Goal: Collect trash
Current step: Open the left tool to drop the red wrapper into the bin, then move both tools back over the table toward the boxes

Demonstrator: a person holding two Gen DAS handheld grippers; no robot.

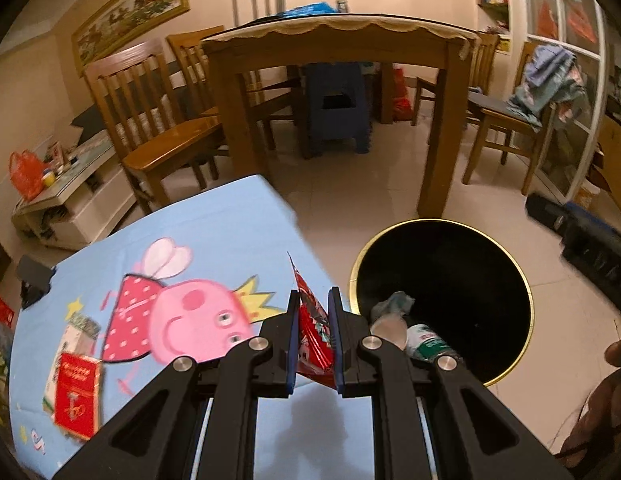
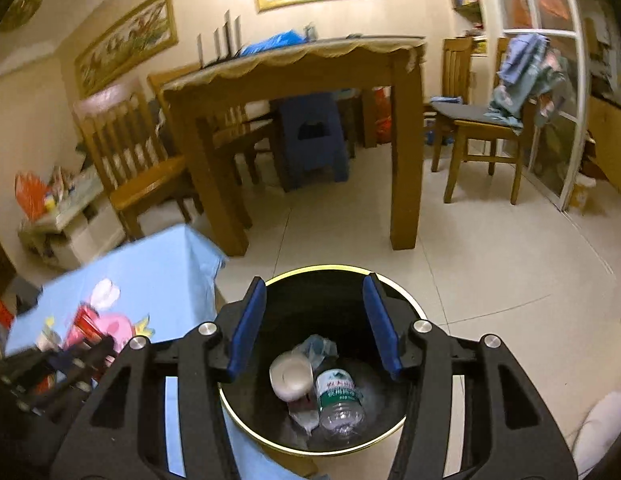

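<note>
The left gripper [image 1: 314, 336] is clamping a red snack wrapper [image 1: 312, 328] between its blue pads, the wrapper standing on edge with its pointed top corner poking up past the fingertips. It is looking thin, crinkly and nearly weightless, so a pinch across the flat middle, as here, is probably holding it well; foil like this could slide out if taken by a corner. It is hanging over the right edge of the table [image 1: 214, 216] with the blue cartoon cloth, just beside the bin [image 1: 526, 292] on the floor.

The right gripper [image 2: 314, 324] is hovering with its jaws wide apart and nothing between them, right above the bin's mouth. Down inside, a clear plastic bottle [image 2: 340, 404], a white cup [image 2: 291, 376] and some crumpled paper [image 2: 318, 346] are lying on the bottom.

Near the table's left edge, a red box [image 1: 76, 394] and a white carton [image 1: 72, 340] behind it are waiting; both look stiff and light, best gripped across their narrow sides.

Farther off, the wooden dining table [image 1: 334, 48] and its chairs [image 1: 146, 120] are standing, with a blue stool [image 1: 336, 116] tucked underneath.
</note>
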